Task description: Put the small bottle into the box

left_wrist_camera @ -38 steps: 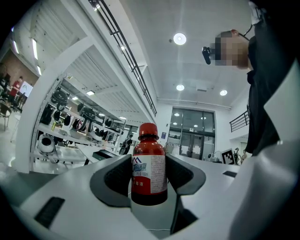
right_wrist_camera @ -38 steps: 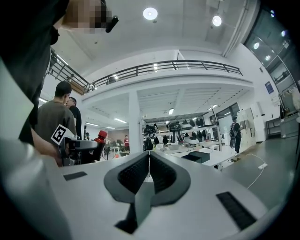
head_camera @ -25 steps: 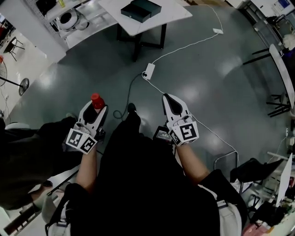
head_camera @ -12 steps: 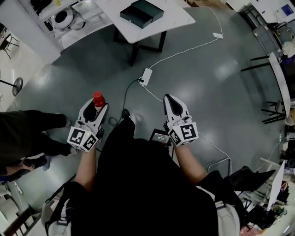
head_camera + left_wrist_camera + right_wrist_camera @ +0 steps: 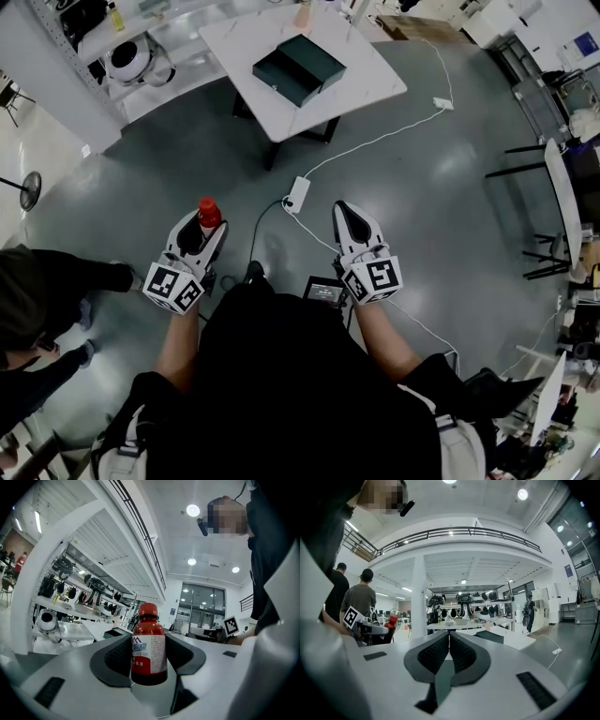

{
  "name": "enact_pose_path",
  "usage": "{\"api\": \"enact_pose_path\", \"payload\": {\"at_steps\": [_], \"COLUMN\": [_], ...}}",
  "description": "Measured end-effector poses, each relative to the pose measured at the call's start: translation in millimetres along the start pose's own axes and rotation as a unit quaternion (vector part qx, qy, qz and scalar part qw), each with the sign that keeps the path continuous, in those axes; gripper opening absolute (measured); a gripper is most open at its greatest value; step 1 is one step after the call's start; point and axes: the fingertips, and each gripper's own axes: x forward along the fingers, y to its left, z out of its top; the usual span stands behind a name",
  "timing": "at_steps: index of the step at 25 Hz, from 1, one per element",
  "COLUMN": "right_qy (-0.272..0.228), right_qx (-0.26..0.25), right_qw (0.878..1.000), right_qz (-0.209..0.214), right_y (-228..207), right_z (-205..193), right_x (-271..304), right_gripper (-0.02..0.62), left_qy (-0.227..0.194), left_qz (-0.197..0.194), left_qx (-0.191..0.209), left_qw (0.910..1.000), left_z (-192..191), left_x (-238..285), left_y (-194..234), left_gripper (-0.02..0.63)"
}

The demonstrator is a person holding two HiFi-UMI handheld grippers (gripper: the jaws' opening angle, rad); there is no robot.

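Observation:
A small dark-red bottle (image 5: 148, 648) with a red cap and a white label stands upright between the jaws of my left gripper (image 5: 149, 656), which is shut on it. From the head view the bottle (image 5: 208, 213) shows its red cap at the tip of the left gripper (image 5: 199, 234), held over the grey floor. A dark green open box (image 5: 298, 69) lies on a white table (image 5: 361, 80) well ahead. My right gripper (image 5: 348, 225) is shut with nothing in it; in its own view the right gripper (image 5: 448, 645) has jaws that meet.
A white power strip (image 5: 297, 195) and its cable (image 5: 375, 141) run across the floor between me and the table. Shelving (image 5: 141, 47) stands at the upper left, chairs (image 5: 558, 197) at the right. A person's legs (image 5: 56, 291) stand at the left.
The view has advanced toward the table: the box and table now sit lower and fuller in the head view. Both grippers keep their hold and pose; the person at left has shifted.

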Motion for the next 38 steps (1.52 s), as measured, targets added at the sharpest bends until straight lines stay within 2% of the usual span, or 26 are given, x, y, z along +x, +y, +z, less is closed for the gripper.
{"api": "enact_pose_path", "payload": {"at_steps": [6, 17, 23, 32, 38], "right_qy": [-0.018, -0.006, -0.016, -0.030, -0.019], "right_qx": [0.000, 0.016, 0.026, 0.051, 0.066], "right_qw": [1.000, 0.999, 0.999, 0.997, 0.998], "right_qz": [0.004, 0.031, 0.043, 0.047, 0.009], "right_y": [-11, -26, -49, -89, -146], "right_z": [16, 4, 8, 26, 32], "right_x": [57, 141, 219, 340, 377], "right_gripper": [0.034, 0.034, 0.034, 0.033, 0.033], "left_qy": [-0.007, -0.008, 0.000, 0.007, -0.008], "left_qz": [-0.015, 0.005, 0.010, 0.015, 0.011], "left_qx": [0.011, 0.013, 0.019, 0.032, 0.015], "left_qw": [0.9998, 0.9999, 0.9998, 0.9994, 0.9998], "left_z": [15, 38, 53, 97, 133], "left_x": [40, 79, 123, 196, 259], "left_y": [40, 106, 156, 236, 284], "left_gripper": [0.235, 0.235, 0.235, 0.235, 0.235]}}
